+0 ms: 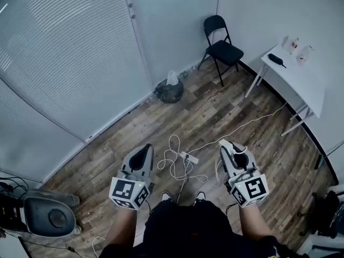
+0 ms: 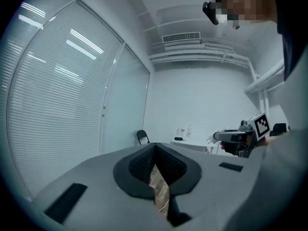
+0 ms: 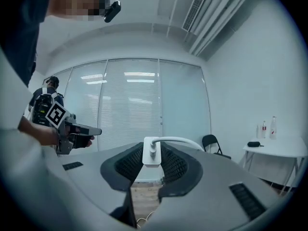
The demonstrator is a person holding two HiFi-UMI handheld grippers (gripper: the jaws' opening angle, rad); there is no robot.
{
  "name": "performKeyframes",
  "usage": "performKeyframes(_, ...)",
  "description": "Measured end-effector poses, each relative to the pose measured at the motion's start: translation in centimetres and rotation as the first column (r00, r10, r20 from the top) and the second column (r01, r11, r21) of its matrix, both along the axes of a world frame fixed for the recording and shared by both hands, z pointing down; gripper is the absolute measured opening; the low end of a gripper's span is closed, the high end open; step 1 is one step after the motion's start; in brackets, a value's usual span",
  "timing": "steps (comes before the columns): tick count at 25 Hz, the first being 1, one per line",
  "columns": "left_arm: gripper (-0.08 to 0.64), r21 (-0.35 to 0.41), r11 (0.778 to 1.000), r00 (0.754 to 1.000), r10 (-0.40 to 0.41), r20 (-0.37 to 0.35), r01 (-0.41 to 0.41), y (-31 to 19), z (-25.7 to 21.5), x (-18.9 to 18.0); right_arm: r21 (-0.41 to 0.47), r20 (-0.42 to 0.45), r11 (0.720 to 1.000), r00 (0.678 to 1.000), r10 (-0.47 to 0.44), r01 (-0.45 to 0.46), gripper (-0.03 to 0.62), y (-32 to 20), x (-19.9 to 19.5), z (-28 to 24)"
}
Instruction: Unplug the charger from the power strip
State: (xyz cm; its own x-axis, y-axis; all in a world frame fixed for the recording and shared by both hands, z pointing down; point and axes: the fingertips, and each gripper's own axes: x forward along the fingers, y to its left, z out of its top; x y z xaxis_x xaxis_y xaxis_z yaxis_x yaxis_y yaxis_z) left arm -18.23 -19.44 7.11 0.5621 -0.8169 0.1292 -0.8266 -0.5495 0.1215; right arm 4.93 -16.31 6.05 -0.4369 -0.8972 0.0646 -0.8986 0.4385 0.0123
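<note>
My right gripper [image 1: 228, 145] is held up in front of me, shut on a small white charger [image 1: 224, 142]. In the right gripper view the charger [image 3: 151, 154] sits upright between the black pads, and its white cable [image 3: 180, 140] arcs off to the right. The white power strip [image 1: 189, 157] lies far below on the wood floor among loose loops of white cable [image 1: 173, 164]. At about the same height on the left, my left gripper [image 1: 145, 148] has its pads [image 2: 139, 165] meeting at the tip with nothing between them.
A black folding chair [image 1: 221, 43] stands in the far corner. A white table [image 1: 301, 82] with small items is at the right wall. A dark bag [image 1: 169, 92] sits by the blind-covered glass wall. A grey machine [image 1: 45, 215] is at lower left.
</note>
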Motion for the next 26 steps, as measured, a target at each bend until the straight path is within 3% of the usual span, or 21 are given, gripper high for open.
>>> performKeyframes(9, 0.018, 0.109, 0.994, 1.000, 0.024, 0.008, -0.025, 1.0, -4.0, -0.3, 0.110, 0.005, 0.994, 1.000, -0.007, 0.006, 0.109, 1.0, -1.2, -4.7)
performKeyframes(26, 0.018, 0.109, 0.991, 0.997, 0.069, 0.031, -0.072, -0.2, -4.6, 1.6, 0.097, -0.059, 0.995, 0.998, -0.030, 0.036, 0.109, 0.1, -1.2, -5.2)
